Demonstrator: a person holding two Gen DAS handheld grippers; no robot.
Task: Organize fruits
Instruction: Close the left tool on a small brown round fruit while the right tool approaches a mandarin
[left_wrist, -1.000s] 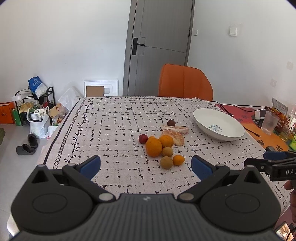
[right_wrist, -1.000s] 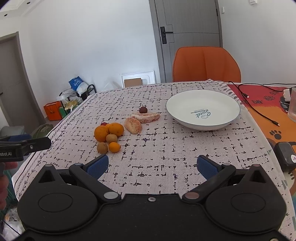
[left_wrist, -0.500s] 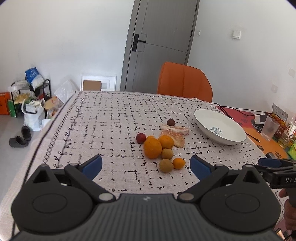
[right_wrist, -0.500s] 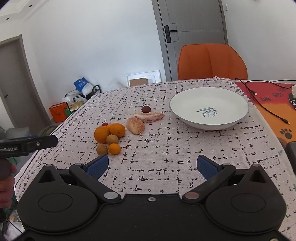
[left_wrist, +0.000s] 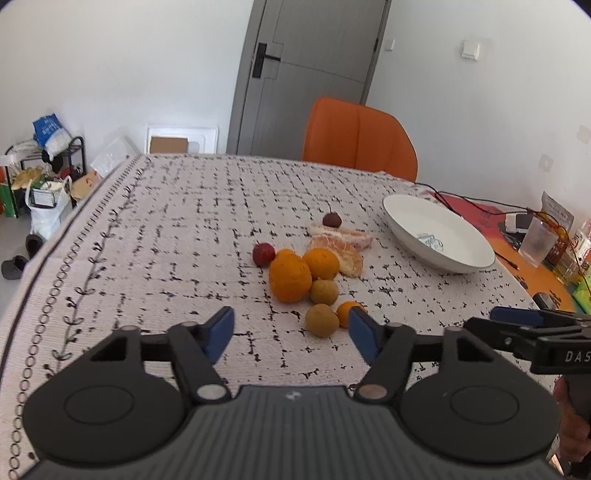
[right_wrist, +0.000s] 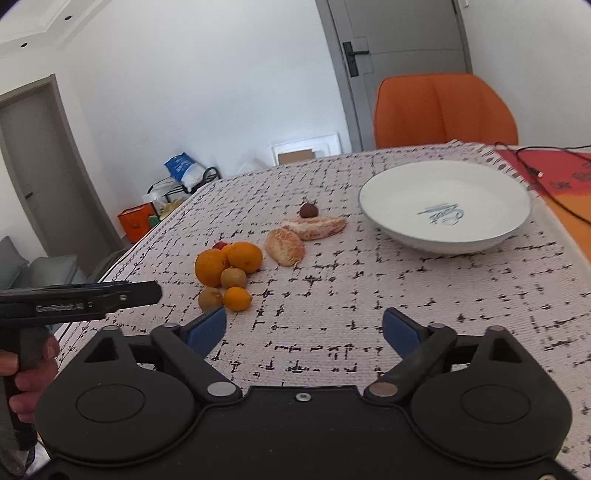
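Closing since a second ago, both tools: left tool (left_wrist: 291, 332) narrower, right tool (right_wrist: 304, 330) wider, each empty, nearer the fruits (left_wrist: 295, 275).

The left gripper (right_wrist: 110, 295) reads "GenRobot.AI"; the right gripper (left_wrist: 517, 321) shows "DAS".

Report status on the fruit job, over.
Left gripper and right gripper: jaws closing, nothing between. Fruit pile on cloth, white bowl empty. Nothing in the way.
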